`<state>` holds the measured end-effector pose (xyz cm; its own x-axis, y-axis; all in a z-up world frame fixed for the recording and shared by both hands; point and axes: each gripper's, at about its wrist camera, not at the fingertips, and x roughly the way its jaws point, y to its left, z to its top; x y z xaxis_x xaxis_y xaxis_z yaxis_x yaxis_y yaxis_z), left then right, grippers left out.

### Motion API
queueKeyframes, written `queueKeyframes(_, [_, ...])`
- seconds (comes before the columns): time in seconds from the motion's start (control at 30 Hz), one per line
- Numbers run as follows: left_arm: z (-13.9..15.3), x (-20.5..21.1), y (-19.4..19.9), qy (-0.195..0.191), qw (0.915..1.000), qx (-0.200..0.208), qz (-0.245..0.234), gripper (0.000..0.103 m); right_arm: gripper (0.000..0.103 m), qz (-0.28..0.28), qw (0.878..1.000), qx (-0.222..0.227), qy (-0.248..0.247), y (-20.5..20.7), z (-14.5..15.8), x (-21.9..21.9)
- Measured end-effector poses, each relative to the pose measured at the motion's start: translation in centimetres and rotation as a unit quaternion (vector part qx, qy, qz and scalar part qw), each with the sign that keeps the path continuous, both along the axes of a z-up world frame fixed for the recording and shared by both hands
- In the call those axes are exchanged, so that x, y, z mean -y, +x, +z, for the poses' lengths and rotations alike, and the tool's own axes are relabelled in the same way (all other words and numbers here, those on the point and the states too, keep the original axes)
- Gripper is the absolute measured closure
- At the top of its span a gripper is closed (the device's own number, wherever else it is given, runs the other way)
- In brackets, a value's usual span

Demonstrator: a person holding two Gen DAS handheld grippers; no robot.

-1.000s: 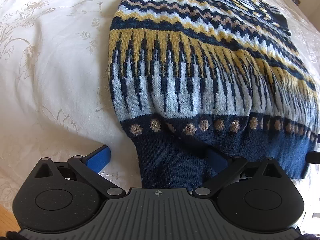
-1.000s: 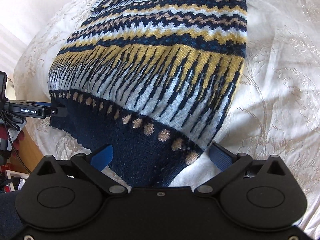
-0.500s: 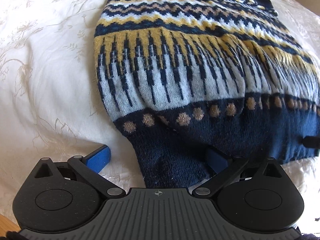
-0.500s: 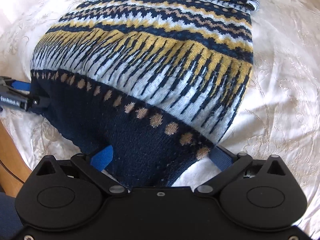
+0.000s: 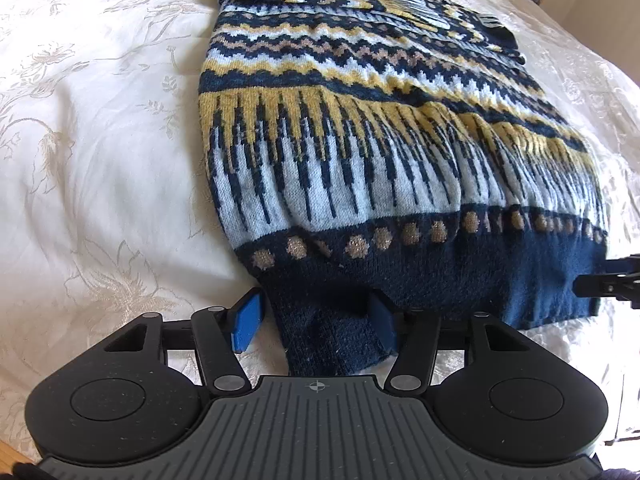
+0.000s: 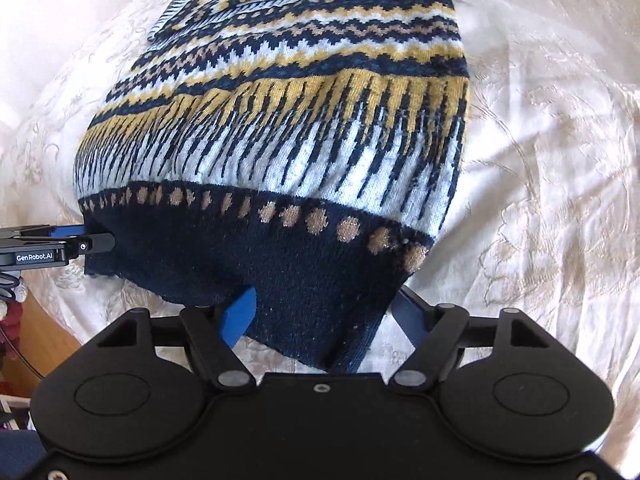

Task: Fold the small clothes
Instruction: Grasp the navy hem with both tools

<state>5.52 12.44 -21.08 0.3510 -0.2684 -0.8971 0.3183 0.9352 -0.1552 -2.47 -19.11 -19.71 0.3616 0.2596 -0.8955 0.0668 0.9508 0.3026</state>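
1. Across a cream embroidered bedspread (image 5: pixel 100 168), a patterned knit sweater (image 5: pixel 360 128) lies lengthwise, its navy hem band nearest both cameras and its neck end far off at the top of each view.
2. Bands of navy, mustard, pale blue and tan zigzags cross the sweater's body; a row of tan dots runs just above the hem.
3. At the hem's left corner, the left gripper (image 5: pixel 314 322) has its blue fingers (image 5: pixel 248 322) set apart on either side of a bunched fold of navy ribbing, the cloth filling the gap between them.
4. At the opposite corner, the right gripper (image 6: pixel 328 312) straddles the hem likewise, one blue pad at each edge of the gathered fabric; whether either pair truly pinches the cloth cannot be told.
5. Near both grippers the hem rises off the bedspread, and the sweater humps upward behind it.
6. Each gripper shows at the edge of the other's view, level with the hem.
7. Beyond the bed's near-left edge, a strip of wooden floor (image 6: pixel 44 344) shows.
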Motion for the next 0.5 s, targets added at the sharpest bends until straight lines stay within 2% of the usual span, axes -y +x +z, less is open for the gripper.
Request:
queueKeyframes(0.1, [0.0, 0.1, 0.2, -0.01, 0.9999, 0.001, -0.003, 0.059, 0.029, -0.014, 1.0, -0.002, 0.006, 0.1, -0.1, 0.0])
queueKeyframes(0.17, [0.1, 0.3, 0.1, -0.012, 0.9999, 0.005, -0.007, 0.068, 0.036, -0.023, 1.0, -0.004, 0.014, 0.2, -0.2, 0.0])
queueKeyframes(0.2, [0.0, 0.5, 0.2, -0.011, 0.9999, 0.007, -0.009, 0.076, 0.046, -0.028, 0.999, -0.007, 0.023, 0.2, -0.3, 0.1])
queueKeyframes(0.23, [0.0, 0.4, 0.2, -0.013, 0.9999, 0.005, -0.009, 0.085, 0.068, -0.032, 0.999, -0.013, 0.033, 0.3, -0.4, 0.2])
queueKeyframes(0.27, [0.1, 0.2, 0.2, -0.02, 0.9998, 0.001, -0.009, 0.088, 0.083, -0.035, 0.998, -0.02, 0.04, 0.3, -0.4, 0.3])
queueKeyframes(0.3, [0.3, 0.0, 0.1, -0.025, 0.9997, 0.0, -0.006, 0.09, 0.09, -0.041, 0.998, -0.023, 0.048, 0.4, -0.4, 0.4])
queueKeyframes(0.33, [0.6, -0.2, 0.1, -0.03, 0.9995, 0.0, -0.004, 0.093, 0.09, -0.047, 0.997, -0.02, 0.052, 0.2, -0.2, 0.5])
queueKeyframes(0.5, [2.6, -1.1, -0.5, -0.063, 0.9979, 0.014, 0.001, 0.094, 0.09, -0.071, 0.994, 0.005, 0.084, -0.9, 1.6, 1.3])
